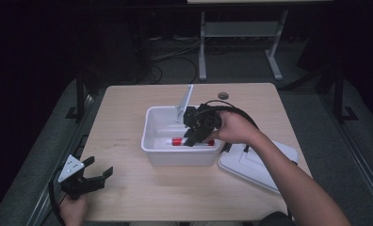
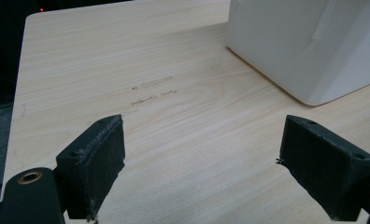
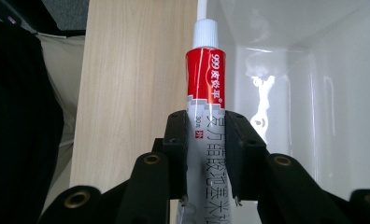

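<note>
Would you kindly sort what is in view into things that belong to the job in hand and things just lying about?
In the job: right gripper, shut on the ointment tube; white bin.
Lying about: bin lid; left gripper, jaws open over the table.
</note>
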The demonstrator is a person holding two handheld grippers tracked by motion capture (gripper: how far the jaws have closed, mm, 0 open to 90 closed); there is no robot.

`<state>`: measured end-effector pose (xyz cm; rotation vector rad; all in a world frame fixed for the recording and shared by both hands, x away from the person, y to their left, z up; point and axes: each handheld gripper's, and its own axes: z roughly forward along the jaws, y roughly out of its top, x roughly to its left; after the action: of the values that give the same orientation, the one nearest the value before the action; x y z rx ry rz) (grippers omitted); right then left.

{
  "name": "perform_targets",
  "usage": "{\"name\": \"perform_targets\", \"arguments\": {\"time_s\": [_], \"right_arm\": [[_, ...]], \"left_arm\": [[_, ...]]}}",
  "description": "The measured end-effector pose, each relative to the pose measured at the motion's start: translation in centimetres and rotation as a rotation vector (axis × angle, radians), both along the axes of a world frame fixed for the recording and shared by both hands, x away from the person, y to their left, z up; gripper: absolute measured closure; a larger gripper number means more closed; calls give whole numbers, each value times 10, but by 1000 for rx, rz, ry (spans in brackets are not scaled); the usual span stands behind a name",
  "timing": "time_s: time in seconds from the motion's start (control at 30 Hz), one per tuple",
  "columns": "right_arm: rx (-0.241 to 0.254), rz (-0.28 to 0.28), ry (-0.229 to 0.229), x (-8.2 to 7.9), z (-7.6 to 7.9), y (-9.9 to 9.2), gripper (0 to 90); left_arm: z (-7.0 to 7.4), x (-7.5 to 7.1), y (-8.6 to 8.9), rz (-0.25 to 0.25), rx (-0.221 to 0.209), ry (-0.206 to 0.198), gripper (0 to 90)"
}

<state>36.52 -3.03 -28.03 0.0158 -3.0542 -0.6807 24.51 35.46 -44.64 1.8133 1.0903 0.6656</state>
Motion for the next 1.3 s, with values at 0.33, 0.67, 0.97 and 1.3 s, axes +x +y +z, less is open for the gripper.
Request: {"name": "perform_targets", "arguments": {"time_s": [0.33, 0.67, 0.97, 1.3], "right_arm": [[-17, -21, -3, 15, -2, 2, 713], [-23, -48, 20, 30, -12, 4, 713], [-33, -67, 28, 40, -20, 5, 712], [-30, -77, 43, 49, -33, 6, 713]], "left_arm": [[0, 0, 0, -2, 3, 0, 134], [0, 0, 0, 3, -6, -1, 134], [0, 0, 1, 1, -1, 0, 134], [0, 0, 2, 2, -1, -2, 134]]}}
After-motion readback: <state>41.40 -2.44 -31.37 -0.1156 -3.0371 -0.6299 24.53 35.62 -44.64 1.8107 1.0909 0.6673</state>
